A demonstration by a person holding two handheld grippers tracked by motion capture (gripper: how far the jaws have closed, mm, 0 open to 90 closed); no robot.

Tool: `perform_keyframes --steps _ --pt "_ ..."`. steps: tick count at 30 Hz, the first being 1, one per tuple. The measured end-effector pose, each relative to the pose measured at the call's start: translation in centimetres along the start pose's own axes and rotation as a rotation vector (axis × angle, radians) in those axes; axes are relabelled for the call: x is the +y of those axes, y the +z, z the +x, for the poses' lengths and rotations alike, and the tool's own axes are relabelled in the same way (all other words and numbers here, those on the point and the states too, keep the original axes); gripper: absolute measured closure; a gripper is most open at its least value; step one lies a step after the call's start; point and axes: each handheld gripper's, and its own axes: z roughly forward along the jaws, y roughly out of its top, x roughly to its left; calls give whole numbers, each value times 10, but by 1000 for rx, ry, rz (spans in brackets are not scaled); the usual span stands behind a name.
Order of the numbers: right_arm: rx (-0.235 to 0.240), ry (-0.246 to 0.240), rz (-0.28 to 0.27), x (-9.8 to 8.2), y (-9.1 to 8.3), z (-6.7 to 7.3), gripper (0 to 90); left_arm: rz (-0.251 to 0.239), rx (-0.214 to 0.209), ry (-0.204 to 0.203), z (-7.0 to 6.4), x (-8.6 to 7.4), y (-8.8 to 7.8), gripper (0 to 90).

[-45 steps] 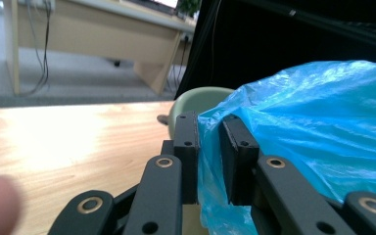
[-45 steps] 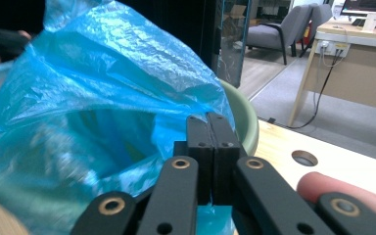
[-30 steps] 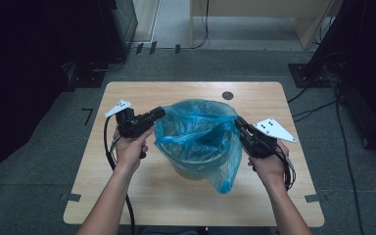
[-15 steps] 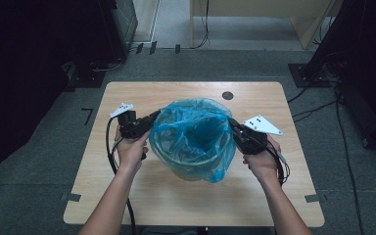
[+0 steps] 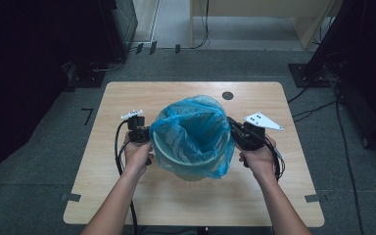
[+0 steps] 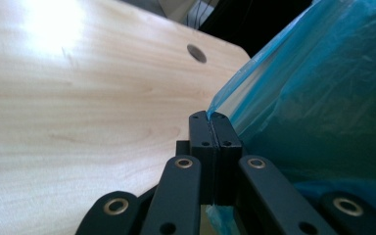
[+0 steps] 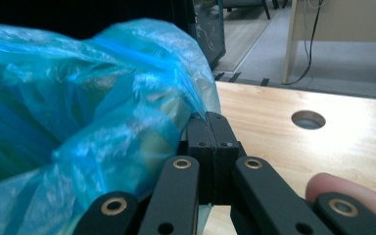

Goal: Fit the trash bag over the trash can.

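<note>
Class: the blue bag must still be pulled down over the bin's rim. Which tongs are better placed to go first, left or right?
Left, narrowly. Both the left tongs and the right tongs are shut on the blue bag, but on the left the film bunches higher above the bin's rim.

A: What does the table (image 5: 127, 196) look like?
B: It has a pale wooden top with rounded corners and a round hole (image 5: 227, 95) near its far edge, and it stands on grey carpet (image 5: 39, 196).
A: And beyond it?
B: Cables (image 5: 318, 105) trail over the floor, a light wooden piece of furniture (image 5: 254, 19) stands at the back, and dark equipment (image 5: 39, 49) fills the left.
</note>
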Motion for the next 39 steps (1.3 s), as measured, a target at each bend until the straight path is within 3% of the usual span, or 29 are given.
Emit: perform_keyframes --steps 3,7,11,14,18,24,29,31,34,37,39 --pt "3 -12 -1 2 1 -1 900 6 2 -2 3 -3 2 900" --pt "28 25 18 2 6 -6 900 19 20 4 1 -2 2 900" --pt "0 48 99 -4 17 -11 900 -1 51 64 -11 2 -7 900" --pt "0 31 150 -19 28 -11 900 26 65 77 -10 0 -4 900" --pt "13 42 141 -28 31 -8 900 77 73 52 3 -10 5 900" --pt "3 39 64 -20 21 -6 895 100 49 -19 20 -30 11 900" --pt "-30 4 106 -28 25 -5 900 147 106 9 23 -46 15 900" --pt "-37 6 125 -34 28 -5 900 163 107 -16 30 -56 18 900" --pt "-40 16 130 -43 30 -9 900 147 92 -21 34 -66 14 900" --pt "-60 20 144 -51 30 -15 900 114 108 0 34 -68 4 895" --pt "-60 19 149 -56 29 -20 834 77 120 19 34 -69 -5 841"
